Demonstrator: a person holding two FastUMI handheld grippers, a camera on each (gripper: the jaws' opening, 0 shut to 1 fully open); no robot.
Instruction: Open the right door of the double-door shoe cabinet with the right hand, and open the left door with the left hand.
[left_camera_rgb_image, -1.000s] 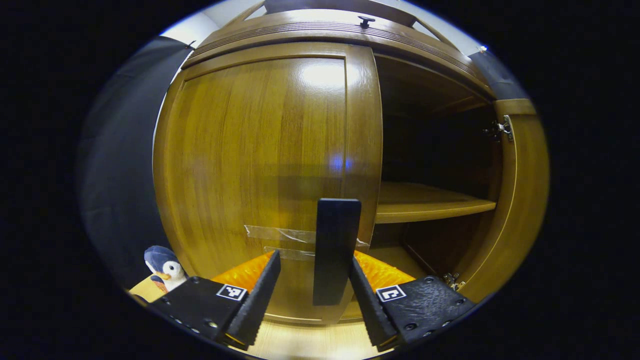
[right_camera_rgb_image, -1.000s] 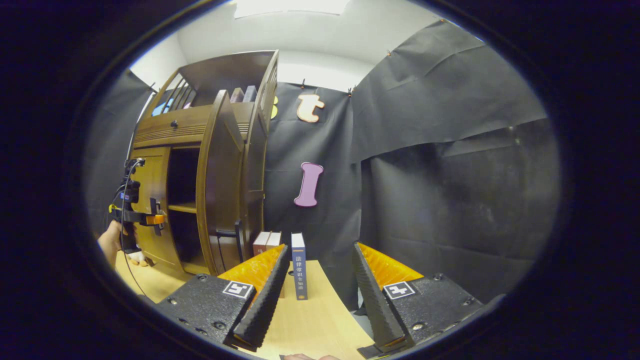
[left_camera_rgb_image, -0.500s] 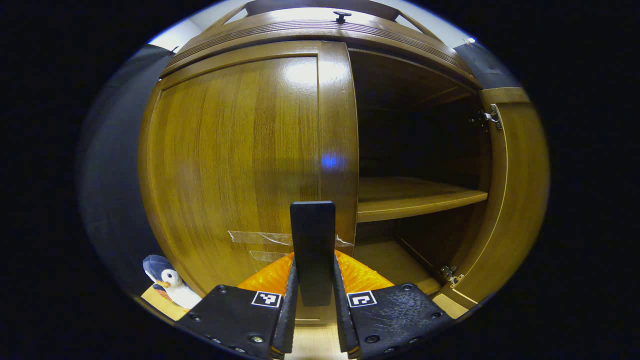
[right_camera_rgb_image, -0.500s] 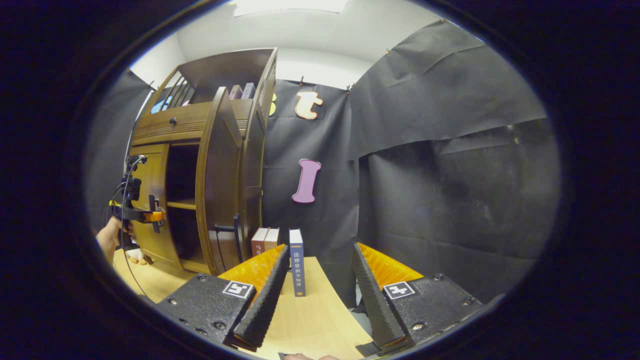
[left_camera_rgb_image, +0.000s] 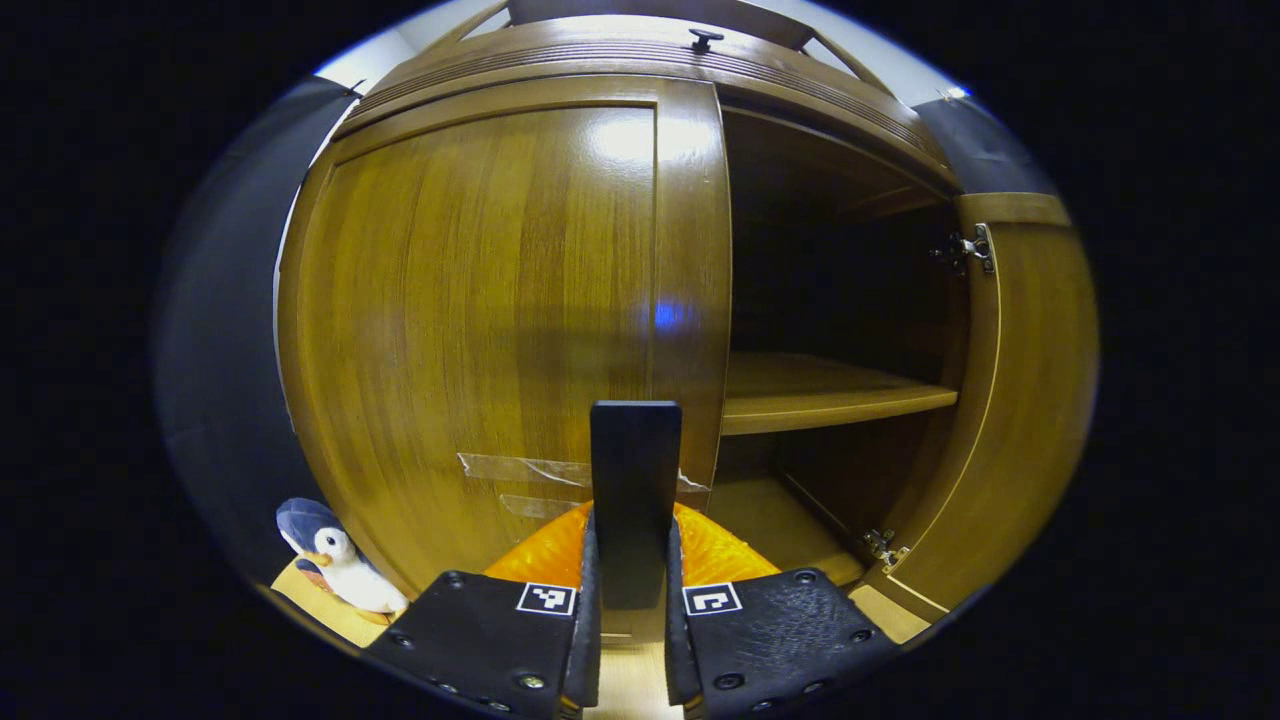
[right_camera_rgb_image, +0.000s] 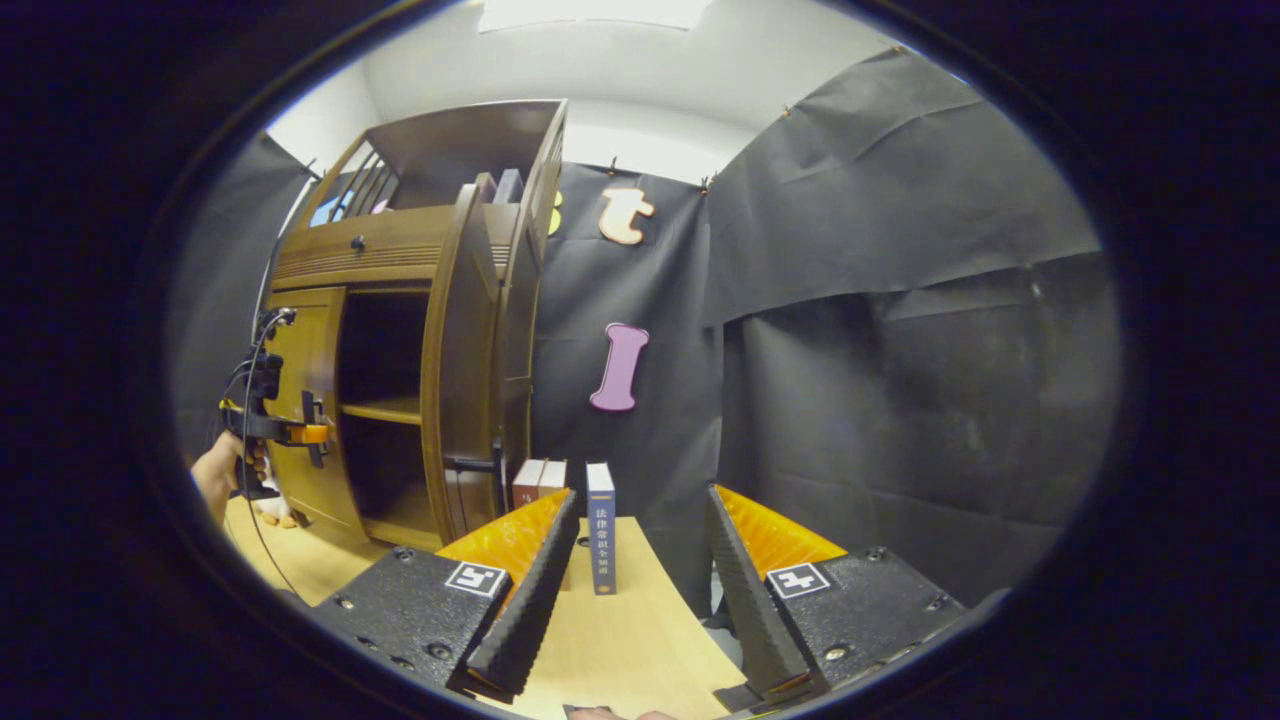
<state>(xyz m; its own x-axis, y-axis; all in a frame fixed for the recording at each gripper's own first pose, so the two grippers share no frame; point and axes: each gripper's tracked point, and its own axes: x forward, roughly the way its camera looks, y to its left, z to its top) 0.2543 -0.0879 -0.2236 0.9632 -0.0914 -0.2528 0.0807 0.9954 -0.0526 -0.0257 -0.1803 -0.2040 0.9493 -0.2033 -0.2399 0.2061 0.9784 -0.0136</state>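
Note:
In the left gripper view the wooden shoe cabinet's left door (left_camera_rgb_image: 480, 310) stands closed, with a flat dark handle (left_camera_rgb_image: 634, 480) sticking out near its inner edge. My left gripper (left_camera_rgb_image: 632, 640) is shut on that handle. The right door (left_camera_rgb_image: 1020, 400) is swung wide open, baring a shelf (left_camera_rgb_image: 820, 395). In the right gripper view the cabinet (right_camera_rgb_image: 400, 260) stands at the left with its right door (right_camera_rgb_image: 455, 370) open. My right gripper (right_camera_rgb_image: 635, 590) hangs open over the table, well away from the cabinet. My left gripper (right_camera_rgb_image: 305, 435) shows there at the left door, held by a hand (right_camera_rgb_image: 215, 475).
A plush penguin (left_camera_rgb_image: 335, 555) sits on the table left of the cabinet. Upright books (right_camera_rgb_image: 600, 525) stand on the wooden table (right_camera_rgb_image: 620, 650) right of the cabinet. Black cloth walls close the booth behind and to the right.
My left gripper has closed from open onto the left door's handle. The right gripper has barely shifted and stays open.

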